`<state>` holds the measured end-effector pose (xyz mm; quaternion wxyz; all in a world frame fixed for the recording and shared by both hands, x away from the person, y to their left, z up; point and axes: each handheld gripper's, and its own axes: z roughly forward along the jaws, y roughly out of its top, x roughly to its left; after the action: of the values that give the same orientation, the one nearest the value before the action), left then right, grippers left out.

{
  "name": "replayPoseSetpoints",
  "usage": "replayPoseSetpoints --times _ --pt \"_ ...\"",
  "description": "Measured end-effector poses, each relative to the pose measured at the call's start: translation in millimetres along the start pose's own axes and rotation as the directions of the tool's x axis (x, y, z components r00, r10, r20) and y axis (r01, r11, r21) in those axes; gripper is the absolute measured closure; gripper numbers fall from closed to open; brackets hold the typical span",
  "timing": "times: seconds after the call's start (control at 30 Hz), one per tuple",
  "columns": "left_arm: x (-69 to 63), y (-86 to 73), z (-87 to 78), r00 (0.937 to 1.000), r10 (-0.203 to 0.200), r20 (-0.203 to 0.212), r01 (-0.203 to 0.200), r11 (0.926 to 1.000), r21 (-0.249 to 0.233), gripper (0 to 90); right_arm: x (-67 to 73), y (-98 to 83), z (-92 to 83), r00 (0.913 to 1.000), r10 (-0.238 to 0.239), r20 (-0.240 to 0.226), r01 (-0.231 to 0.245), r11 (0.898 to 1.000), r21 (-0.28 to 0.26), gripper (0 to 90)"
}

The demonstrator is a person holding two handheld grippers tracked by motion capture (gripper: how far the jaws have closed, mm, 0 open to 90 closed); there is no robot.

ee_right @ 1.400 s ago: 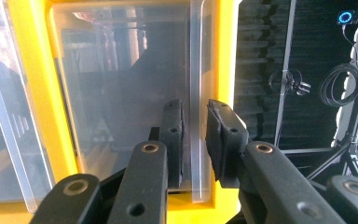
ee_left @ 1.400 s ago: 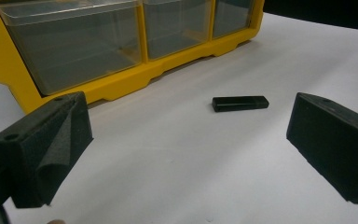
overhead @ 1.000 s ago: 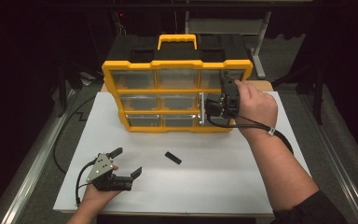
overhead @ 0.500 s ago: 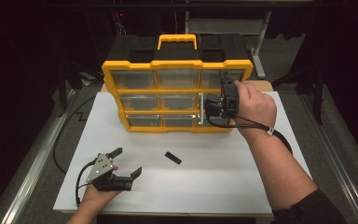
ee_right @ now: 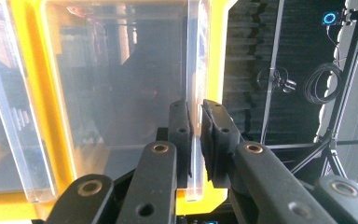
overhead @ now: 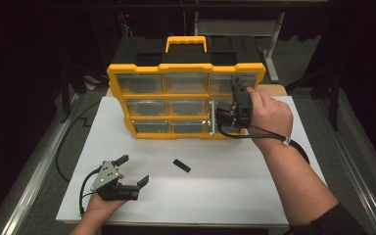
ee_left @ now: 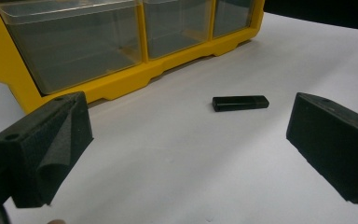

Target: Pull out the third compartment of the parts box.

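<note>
A yellow organiser box (overhead: 186,67) with clear drawers stands at the back of the white board (overhead: 235,196). My right gripper (overhead: 237,88), turned on its side, is at the box's right column. In the right gripper view its jaws (ee_right: 196,114) are shut on the thin clear edge of a drawer (ee_right: 121,79). A small black stick (overhead: 181,165) lies flat on the board in front of the box. My left gripper (overhead: 136,169) rests low at the near left, open and empty. The stick (ee_left: 240,103) lies ahead of its pads (ee_left: 51,144), apart from them, with the box's bottom drawers (ee_left: 74,51) behind.
The box has a yellow carry handle (overhead: 186,41) on top. A black cable (overhead: 66,142) trails off the board's left side beside a metal rail (overhead: 34,181). A grey stand (overhead: 269,44) rises behind the box. Dark floor surrounds the table.
</note>
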<state>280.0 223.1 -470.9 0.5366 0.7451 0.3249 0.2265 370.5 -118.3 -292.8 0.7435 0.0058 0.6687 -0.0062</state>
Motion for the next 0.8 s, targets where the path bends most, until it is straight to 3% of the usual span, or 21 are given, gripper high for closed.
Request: replayPoseSetpoints --times 0.33,0.8 --pt "-0.4 0.1 0.1 1.0 -0.001 0.001 0.001 1.0 -0.001 1.4 -2.3 -2.4 -8.6 0.9998 0.004 -0.019 -0.004 1.0 0.001 82.6" --pt "0.0 -0.2 0.4 1.0 0.0 0.002 0.0 1.0 0.005 1.4 -9.6 -1.9 -9.7 0.995 0.048 -0.088 -0.05 0.999 -0.016 49.2"
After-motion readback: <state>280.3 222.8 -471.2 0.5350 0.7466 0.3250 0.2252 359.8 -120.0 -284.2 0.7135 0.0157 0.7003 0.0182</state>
